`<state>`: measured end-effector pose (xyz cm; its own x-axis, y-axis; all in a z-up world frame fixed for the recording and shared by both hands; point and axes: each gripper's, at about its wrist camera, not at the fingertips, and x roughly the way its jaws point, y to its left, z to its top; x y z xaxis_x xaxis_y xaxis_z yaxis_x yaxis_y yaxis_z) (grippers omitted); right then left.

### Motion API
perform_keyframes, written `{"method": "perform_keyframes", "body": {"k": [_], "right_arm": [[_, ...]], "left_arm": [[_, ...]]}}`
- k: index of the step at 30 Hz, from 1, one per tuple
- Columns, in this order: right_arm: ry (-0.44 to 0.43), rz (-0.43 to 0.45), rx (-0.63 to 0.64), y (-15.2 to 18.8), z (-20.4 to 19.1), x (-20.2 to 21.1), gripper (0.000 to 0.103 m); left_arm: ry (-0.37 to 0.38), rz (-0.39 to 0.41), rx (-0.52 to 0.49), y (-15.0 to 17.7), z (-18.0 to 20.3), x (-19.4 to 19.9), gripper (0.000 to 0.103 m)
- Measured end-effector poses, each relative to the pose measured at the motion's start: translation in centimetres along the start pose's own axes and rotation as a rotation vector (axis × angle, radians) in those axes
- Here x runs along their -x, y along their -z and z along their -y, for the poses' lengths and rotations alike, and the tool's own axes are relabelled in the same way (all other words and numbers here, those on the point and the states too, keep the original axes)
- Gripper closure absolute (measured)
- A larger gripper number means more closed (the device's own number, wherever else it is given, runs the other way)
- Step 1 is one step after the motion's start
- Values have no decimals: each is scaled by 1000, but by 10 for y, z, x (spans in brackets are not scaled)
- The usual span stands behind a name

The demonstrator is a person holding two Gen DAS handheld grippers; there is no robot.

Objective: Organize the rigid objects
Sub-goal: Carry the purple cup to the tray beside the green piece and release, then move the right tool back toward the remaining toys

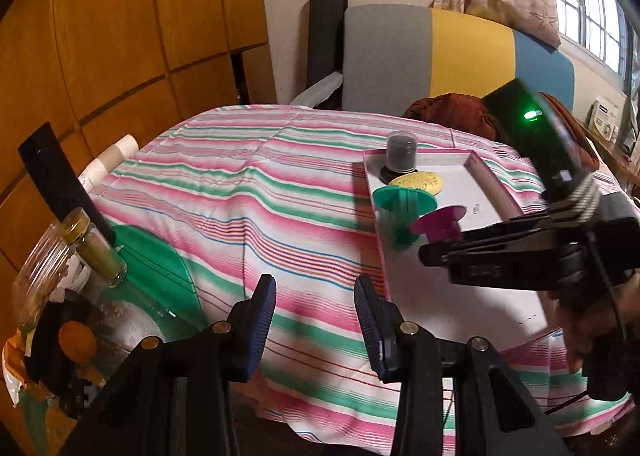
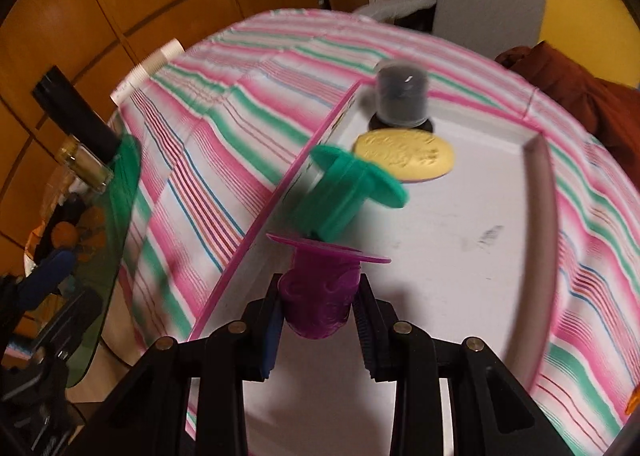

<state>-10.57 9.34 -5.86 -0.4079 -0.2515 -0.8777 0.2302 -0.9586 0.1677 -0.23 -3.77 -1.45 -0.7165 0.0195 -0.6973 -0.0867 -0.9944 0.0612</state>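
Observation:
My right gripper (image 2: pixel 319 288) is shut on a purple flanged spool (image 2: pixel 320 296), holding it just above the near left part of a white tray with a pink rim (image 2: pixel 460 256). In the tray stand a green spool (image 2: pixel 352 187), a yellow oval disc (image 2: pixel 404 155) and a grey capped jar (image 2: pixel 402 97) at the far end. In the left wrist view the right gripper (image 1: pixel 440 252) comes in from the right with the purple spool (image 1: pixel 438 221) beside the green spool (image 1: pixel 404 211). My left gripper (image 1: pixel 314 296) is open over the striped cloth with nothing between its fingers.
A pink, green and white striped cloth (image 1: pixel 260 195) covers the table. At the left, a green glass shelf (image 1: pixel 160 268) holds a gold-lidded vial (image 1: pixel 96 252), a black tube (image 1: pixel 60 183) and a clear plastic jar (image 1: pixel 36 276). A brown cloth (image 1: pixel 452 111) and a chair (image 1: pixel 400 55) stand behind.

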Motion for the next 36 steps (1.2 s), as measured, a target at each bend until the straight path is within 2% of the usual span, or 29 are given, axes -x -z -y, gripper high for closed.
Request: {"method": "perform_keyframes", "body": {"k": [3, 7, 12, 18, 26, 36], "right_arm": [[-10, -23, -11, -5, -5, -16, 69], [-26, -10, -49, -11, -3, -22, 68], [-76, 16, -85, -7, 2, -11, 52], [-92, 54, -109, 6, 10, 12, 51], [-22, 162, -101, 22, 32, 59, 50], [130, 251, -182, 56, 102, 110, 45]], "left_arm": [[-7, -20, 17, 3, -5, -6, 62], [-19, -31, 29, 5, -10, -9, 62], [-26, -23, 38, 3, -12, -8, 62], [-25, -22, 35, 1, -9, -6, 62], [-9, 2, -5, -5, 6, 3, 62], [43, 20, -77, -14, 41, 9, 62]]}}
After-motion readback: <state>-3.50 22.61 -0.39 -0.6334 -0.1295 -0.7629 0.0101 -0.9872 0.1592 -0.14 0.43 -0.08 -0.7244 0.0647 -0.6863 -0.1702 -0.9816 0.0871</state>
